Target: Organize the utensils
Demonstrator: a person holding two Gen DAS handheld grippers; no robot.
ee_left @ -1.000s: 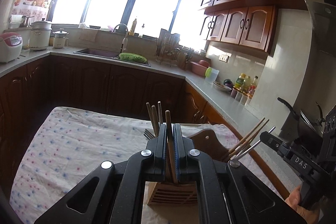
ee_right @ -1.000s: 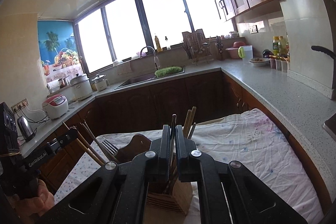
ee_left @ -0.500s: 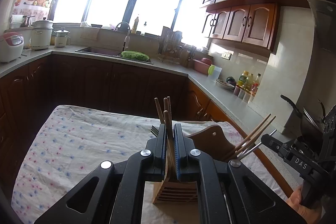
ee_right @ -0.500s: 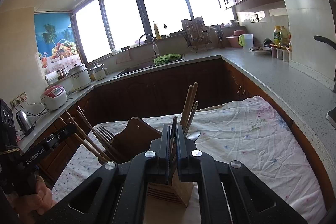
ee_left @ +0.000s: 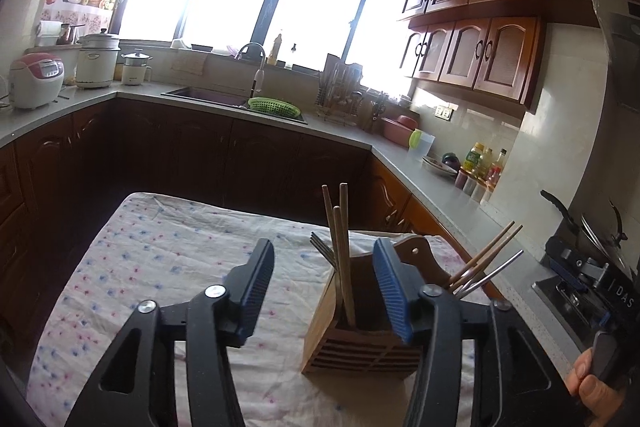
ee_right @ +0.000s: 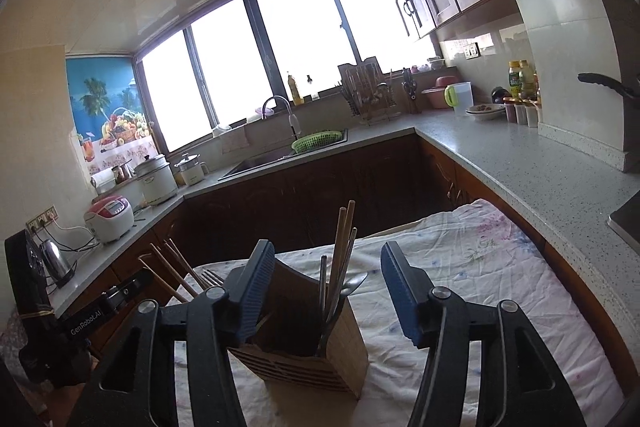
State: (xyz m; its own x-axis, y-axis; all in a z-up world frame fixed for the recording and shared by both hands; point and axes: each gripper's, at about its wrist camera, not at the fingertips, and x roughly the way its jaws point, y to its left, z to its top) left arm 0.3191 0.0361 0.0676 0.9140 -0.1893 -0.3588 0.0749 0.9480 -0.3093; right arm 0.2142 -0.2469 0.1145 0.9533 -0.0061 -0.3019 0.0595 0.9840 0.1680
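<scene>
Left wrist view: a slatted wooden utensil holder (ee_left: 360, 343) stands on a floral cloth-covered table (ee_left: 160, 267), holding upright wooden chopsticks (ee_left: 338, 239), a fork and a wooden spatula. The left gripper (ee_left: 324, 287) has just opened from closed; nothing is between its wide jaws. From the right wrist, the right gripper (ee_right: 328, 291) has likewise just sprung open, empty. No loose utensils show on the cloth, so sorting looks nearly finished.

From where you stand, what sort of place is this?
A home kitchen, most likely: a sink with a tap under the windows, a rice cooker on the counter, and wooden wall cupboards.
</scene>
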